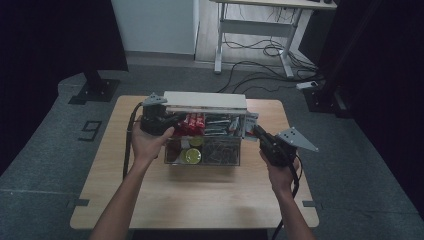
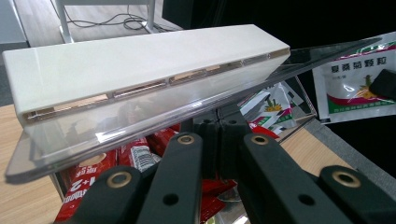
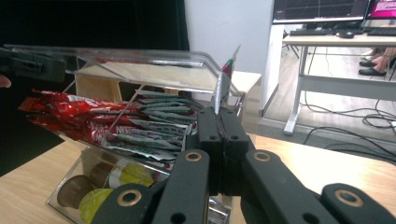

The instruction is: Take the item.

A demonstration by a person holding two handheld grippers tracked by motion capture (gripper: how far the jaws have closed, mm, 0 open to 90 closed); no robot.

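Note:
A clear plastic organiser box [image 1: 227, 159] stands mid-table, its lid [image 1: 205, 101] with a white bar raised. Inside lie red sachets [image 3: 70, 112], green sachets [image 3: 159, 126] and coffee capsules [image 3: 121, 175]. My left gripper [image 1: 172, 120] is at the lid's left end. Its jaws are shut, with the tips [image 2: 219, 128] right under the clear lid edge [image 2: 140, 126]. My right gripper [image 1: 255, 131] is at the box's right end, shut on a white sachet [image 3: 225, 81] with green print [image 2: 350, 79], held upright beside the lid.
The wooden table [image 1: 200, 200] has bare room in front of the box and to both sides. Beyond the table are grey floor, a white desk frame [image 1: 260, 30] with cables, and dark curtains.

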